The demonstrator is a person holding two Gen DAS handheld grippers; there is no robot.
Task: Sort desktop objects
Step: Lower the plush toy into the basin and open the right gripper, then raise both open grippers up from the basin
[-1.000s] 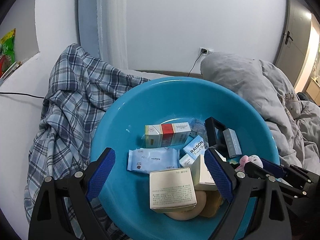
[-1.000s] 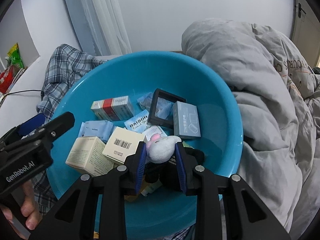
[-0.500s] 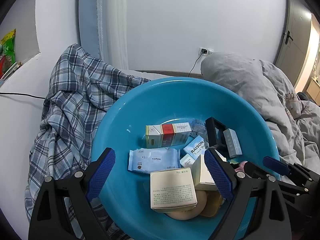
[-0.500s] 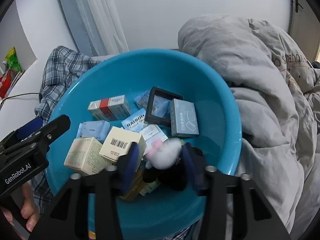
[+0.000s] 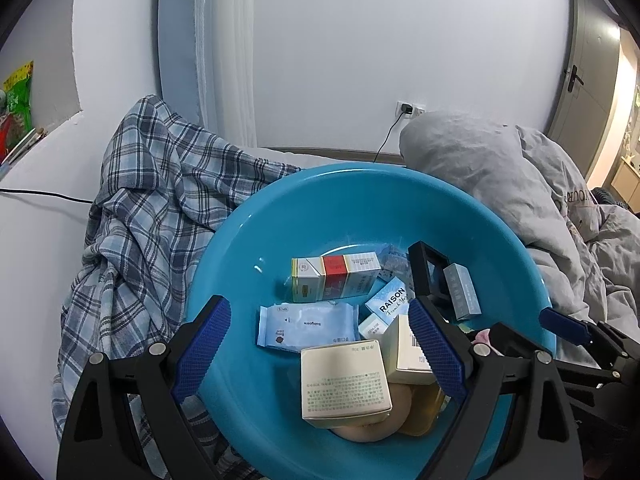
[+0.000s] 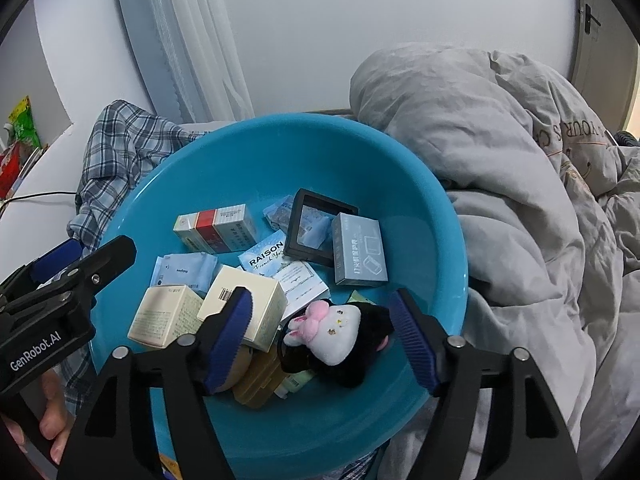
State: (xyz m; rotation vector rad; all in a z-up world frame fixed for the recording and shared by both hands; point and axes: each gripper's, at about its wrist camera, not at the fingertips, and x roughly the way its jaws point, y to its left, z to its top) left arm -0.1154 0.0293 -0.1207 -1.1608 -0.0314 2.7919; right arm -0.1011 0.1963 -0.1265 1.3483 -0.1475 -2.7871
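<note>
The right gripper (image 6: pixel 322 336) hangs over the near side of the teal basin (image 6: pixel 404 184), its jaws opening, with the plush cat toy (image 6: pixel 334 334) lying loose between the pads on the boxes, touched by neither. The left gripper (image 5: pixel 320 350) hovers wide open and empty over the basin's left side, above the wet-wipe pack (image 5: pixel 306 326) and cream carton (image 5: pixel 344 380).

A white bed (image 5: pixel 36 240) is seen lower left, covered by plaid cloth (image 5: pixel 140 216), blue basin (image 5: pixel 320 200), grey duvet (image 6: pixel 500 160).
</note>
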